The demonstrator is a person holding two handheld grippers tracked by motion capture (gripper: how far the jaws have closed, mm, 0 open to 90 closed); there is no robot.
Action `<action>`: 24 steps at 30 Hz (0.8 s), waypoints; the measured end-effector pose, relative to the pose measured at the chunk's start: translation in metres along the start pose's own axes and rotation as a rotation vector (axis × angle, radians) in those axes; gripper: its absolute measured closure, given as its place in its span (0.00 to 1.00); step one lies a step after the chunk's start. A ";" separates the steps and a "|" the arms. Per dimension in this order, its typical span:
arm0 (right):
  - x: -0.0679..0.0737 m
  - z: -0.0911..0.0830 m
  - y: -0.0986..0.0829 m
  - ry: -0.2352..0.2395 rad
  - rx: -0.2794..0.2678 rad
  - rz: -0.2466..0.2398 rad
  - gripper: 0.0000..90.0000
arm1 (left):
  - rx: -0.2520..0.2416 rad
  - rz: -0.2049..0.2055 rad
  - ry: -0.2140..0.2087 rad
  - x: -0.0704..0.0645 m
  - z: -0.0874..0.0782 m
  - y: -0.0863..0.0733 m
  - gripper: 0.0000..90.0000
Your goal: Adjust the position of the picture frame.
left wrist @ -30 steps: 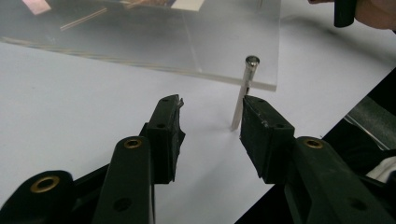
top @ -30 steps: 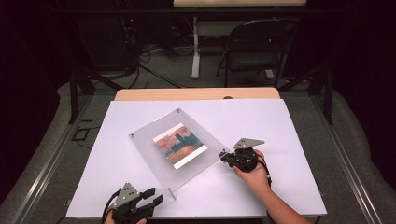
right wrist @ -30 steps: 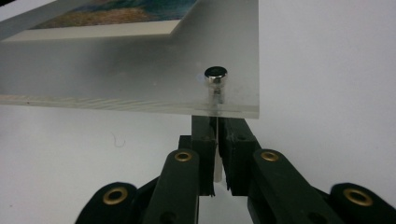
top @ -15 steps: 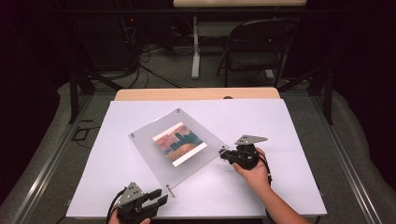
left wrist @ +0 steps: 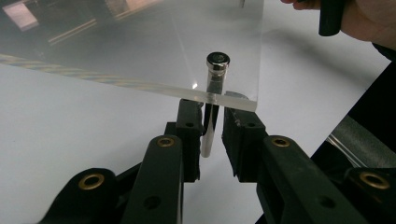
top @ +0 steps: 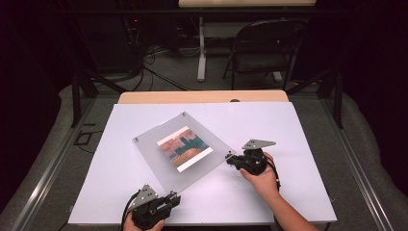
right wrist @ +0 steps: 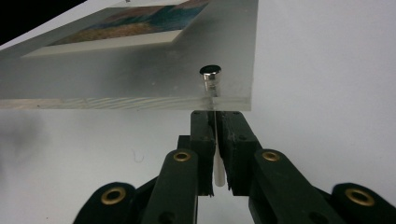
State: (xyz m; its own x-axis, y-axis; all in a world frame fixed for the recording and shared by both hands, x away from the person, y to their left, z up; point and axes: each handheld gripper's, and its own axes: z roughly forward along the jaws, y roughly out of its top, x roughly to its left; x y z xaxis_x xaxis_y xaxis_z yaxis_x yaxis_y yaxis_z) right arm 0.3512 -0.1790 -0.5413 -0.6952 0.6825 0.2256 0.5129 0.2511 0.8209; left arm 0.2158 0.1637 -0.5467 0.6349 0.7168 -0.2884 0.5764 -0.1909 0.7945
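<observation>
Acrylic frame (top: 183, 151) sits mid-table, turned diamond-wise, with a colourful print (top: 184, 148) inside; I can read no writing on it. My left gripper (left wrist: 211, 133) at the near edge straddles the near corner's metal post (left wrist: 212, 107), not quite clamped. Right gripper (right wrist: 215, 140), wrist low, pinches the right corner's peg (right wrist: 218, 175).

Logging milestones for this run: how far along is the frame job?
Done: the clear acrylic frame lies on the white table with the picture inside. In hand: the left claw has a metal standoff post between its jaws at the near corner; the right claw is clamped on a thin post at its corner. Left: the two far corner posts look untouched.
</observation>
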 end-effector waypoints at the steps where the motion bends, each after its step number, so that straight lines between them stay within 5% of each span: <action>1: 0.001 0.000 0.000 0.000 0.000 -0.001 0.94 | 0.001 -0.009 0.000 0.001 0.002 0.000 0.87; 24: 0.005 -0.002 -0.002 0.000 -0.020 -0.040 0.94 | -0.023 0.001 0.009 0.001 -0.003 0.002 0.94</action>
State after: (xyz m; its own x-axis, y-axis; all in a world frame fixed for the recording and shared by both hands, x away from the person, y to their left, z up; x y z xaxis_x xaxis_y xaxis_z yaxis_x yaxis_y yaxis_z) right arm 0.3460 -0.1773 -0.5412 -0.7145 0.6726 0.1924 0.4750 0.2645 0.8393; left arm 0.2155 0.1662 -0.5437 0.6308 0.7225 -0.2830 0.5638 -0.1762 0.8069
